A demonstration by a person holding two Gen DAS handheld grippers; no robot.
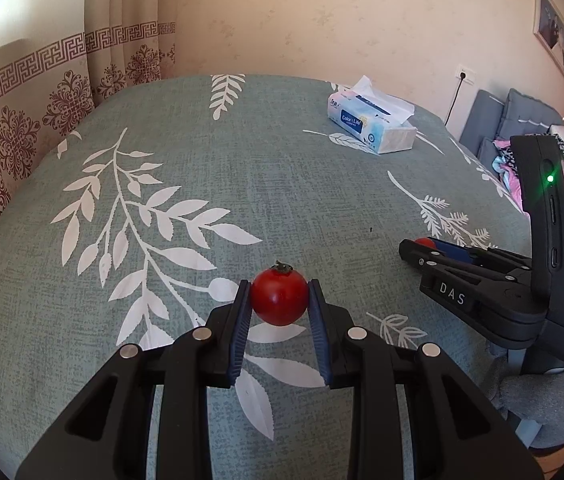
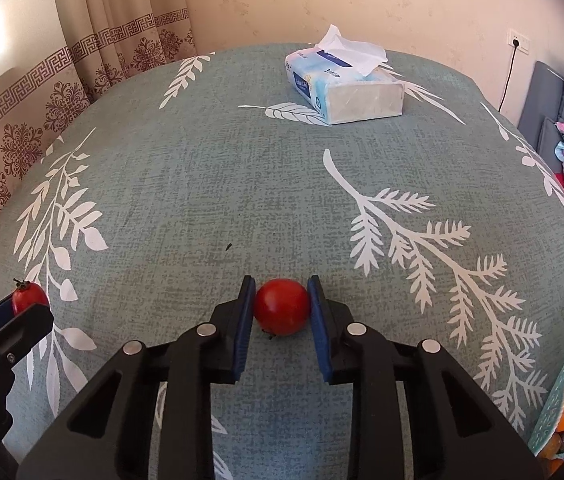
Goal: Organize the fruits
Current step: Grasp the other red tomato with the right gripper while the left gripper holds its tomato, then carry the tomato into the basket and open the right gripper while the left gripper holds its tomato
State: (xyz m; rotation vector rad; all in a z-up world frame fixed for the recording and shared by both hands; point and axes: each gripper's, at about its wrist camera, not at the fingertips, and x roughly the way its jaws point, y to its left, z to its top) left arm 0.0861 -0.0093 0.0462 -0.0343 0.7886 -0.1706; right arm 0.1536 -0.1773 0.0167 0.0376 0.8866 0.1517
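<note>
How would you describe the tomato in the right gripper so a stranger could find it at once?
Start from the grey-green leaf-print tablecloth, far from the tissue pack. Near its front edge, the right gripper clamps a small red tomato. Its stem points down at the cloth, while the other tomato, in the left gripper, has its stem upward.

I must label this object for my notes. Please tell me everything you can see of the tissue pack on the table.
The tissue pack is a soft rectangular pack in white and light-blue printed wrapping with a dark-blue label. It lies flat near the far edge of the table, on the grey-green cloth with white leaves. A white tissue sticks up, crumpled, from the slot on top. One end face looks plain and whitish. Nothing but the cloth touches it; both grippers are far from it.
</note>
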